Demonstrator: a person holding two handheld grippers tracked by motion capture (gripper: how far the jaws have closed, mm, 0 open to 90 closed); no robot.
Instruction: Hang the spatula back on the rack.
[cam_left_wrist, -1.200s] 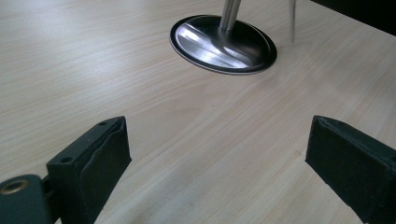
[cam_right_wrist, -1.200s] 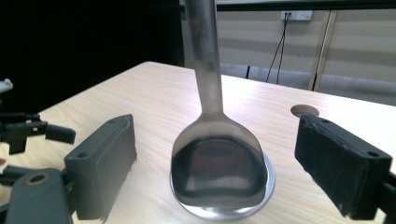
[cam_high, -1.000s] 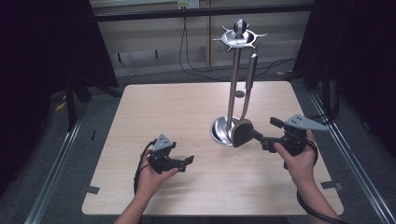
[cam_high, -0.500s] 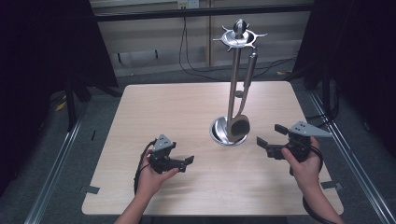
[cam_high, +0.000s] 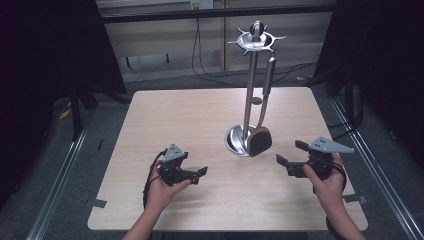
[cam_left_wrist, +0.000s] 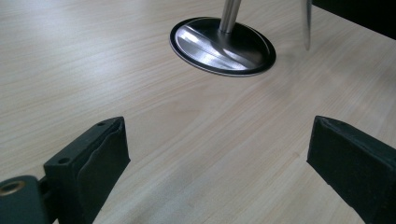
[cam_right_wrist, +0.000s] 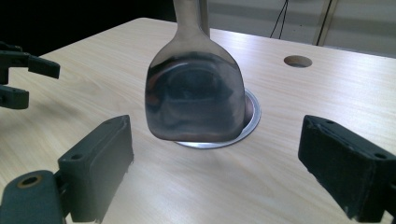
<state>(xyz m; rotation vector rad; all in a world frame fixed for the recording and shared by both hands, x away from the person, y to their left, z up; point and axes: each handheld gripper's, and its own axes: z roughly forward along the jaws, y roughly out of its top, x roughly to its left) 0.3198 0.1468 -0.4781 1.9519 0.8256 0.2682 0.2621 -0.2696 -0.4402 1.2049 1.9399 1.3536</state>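
A steel utensil stand (cam_high: 248, 95) rises from a round base (cam_high: 236, 141) at the table's middle right. A spatula (cam_high: 260, 141) hangs from the stand's crown, with its dark blade low beside the base. My right gripper (cam_high: 289, 153) is open a short way to the right of the blade and holds nothing. In the right gripper view the blade (cam_right_wrist: 196, 95) hangs just beyond my open right gripper (cam_right_wrist: 215, 163), in front of the base (cam_right_wrist: 250, 122). My left gripper (cam_high: 200, 173) stands open near the front left, empty. From the left gripper (cam_left_wrist: 219, 154) the base (cam_left_wrist: 223, 45) lies ahead.
The light wooden table (cam_high: 200, 120) has a small round hole (cam_right_wrist: 298, 61) behind the stand. Metal rails (cam_high: 65, 170) run along the floor on both sides of the table. The surroundings are dark, with cables at the back wall.
My right gripper has drawn back from the spatula blade toward the near right. The blade has swung back beside the stand's base. The left gripper has stayed put.
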